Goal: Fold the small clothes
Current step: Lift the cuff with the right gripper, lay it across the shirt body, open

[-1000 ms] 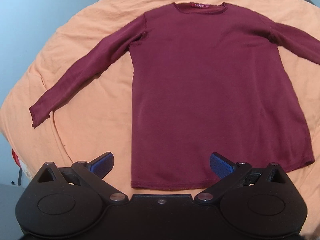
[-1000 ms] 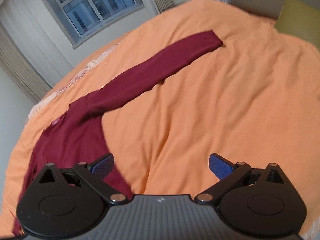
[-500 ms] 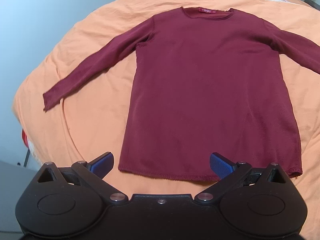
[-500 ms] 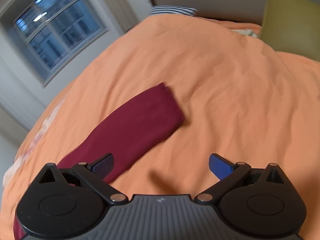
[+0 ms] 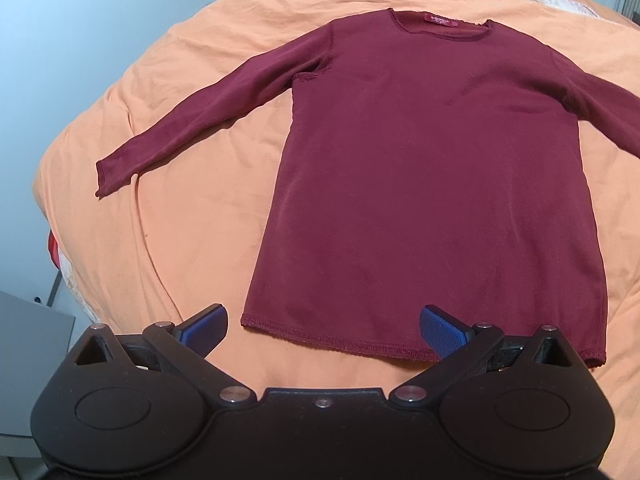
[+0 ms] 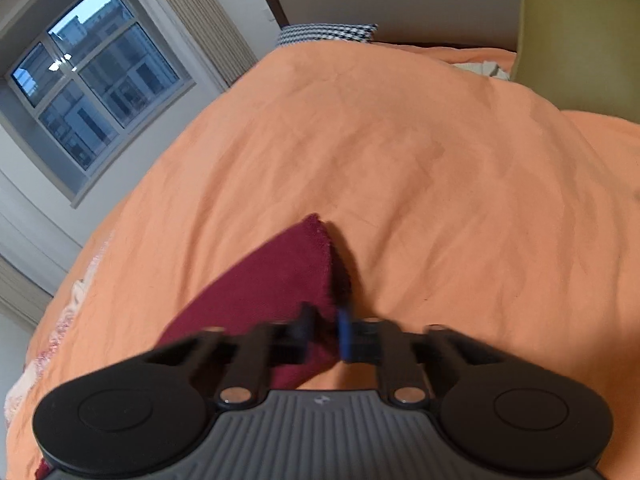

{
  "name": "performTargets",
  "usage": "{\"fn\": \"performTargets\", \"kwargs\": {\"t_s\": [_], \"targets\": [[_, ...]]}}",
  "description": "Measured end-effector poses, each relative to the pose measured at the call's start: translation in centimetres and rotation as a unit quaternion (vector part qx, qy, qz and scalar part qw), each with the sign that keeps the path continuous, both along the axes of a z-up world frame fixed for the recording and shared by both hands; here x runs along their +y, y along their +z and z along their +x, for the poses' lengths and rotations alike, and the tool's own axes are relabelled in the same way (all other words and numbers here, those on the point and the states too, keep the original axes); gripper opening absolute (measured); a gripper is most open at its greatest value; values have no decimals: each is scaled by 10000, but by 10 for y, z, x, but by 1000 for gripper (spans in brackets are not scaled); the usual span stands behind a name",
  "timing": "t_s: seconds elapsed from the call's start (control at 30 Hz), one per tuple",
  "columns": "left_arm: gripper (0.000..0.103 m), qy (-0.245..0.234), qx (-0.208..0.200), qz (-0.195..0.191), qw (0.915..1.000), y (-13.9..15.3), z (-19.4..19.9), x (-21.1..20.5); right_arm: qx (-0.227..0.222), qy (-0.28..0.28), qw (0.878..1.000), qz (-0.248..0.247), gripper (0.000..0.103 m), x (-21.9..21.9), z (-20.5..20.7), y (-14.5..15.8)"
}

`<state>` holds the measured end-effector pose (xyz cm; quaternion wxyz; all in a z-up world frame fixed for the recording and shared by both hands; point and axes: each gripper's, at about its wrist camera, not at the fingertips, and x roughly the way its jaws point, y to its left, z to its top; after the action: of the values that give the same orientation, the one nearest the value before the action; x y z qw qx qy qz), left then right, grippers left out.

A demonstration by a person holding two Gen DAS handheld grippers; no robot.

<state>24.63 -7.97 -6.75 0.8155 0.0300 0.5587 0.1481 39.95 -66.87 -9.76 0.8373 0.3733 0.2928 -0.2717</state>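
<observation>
A maroon long-sleeved shirt (image 5: pixel 432 168) lies flat on the orange bedspread (image 5: pixel 192 240), neck away from me, left sleeve (image 5: pixel 200 120) spread out to the side. My left gripper (image 5: pixel 324 330) hovers open just above the hem, nothing between its blue pads. In the right wrist view, my right gripper (image 6: pixel 325 334) is shut on the cuff end of the shirt's right sleeve (image 6: pixel 276 280), which rises a little off the bedspread (image 6: pixel 440 200). The jaws are blurred by motion.
A green pillow (image 6: pixel 580 40) and a checkered pillow (image 6: pixel 328 34) lie at the bed's head, near a window (image 6: pixel 92 92). A grey cabinet (image 5: pixel 28 360) stands at the bed's left edge. Wide bare bedspread stretches beyond the right sleeve.
My right gripper travelled along the right sleeve to its cuff and shut on it. My left gripper drew back slightly from the hem and shifted left, staying open.
</observation>
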Motion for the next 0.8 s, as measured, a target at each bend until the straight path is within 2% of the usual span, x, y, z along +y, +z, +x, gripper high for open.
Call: {"fn": "performTargets", "kwargs": {"t_s": [0.1, 0.23, 0.4, 0.5, 0.6, 0.8], "targets": [[102, 15, -56, -110, 9999, 1, -1, 6, -193, 117, 9995, -240, 8, 12, -1, 20], [102, 61, -161, -336, 9993, 1, -4, 18, -393, 611, 9948, -718, 7, 38, 8, 58], [102, 135, -245, -594, 9978, 0, -8, 40, -659, 1418, 9775, -1418, 7, 93, 33, 111], [102, 218, -315, -713, 9967, 2, -12, 59, -820, 2029, 9577, -1867, 7, 145, 50, 140], [102, 330, -388, -846, 9951, 4, -16, 84, -977, 2659, 9324, -2245, 7, 208, 65, 162], [102, 763, -421, -1012, 9910, 4, -22, 144, -1263, 3730, 8870, -2412, 7, 350, 82, 181]]}}
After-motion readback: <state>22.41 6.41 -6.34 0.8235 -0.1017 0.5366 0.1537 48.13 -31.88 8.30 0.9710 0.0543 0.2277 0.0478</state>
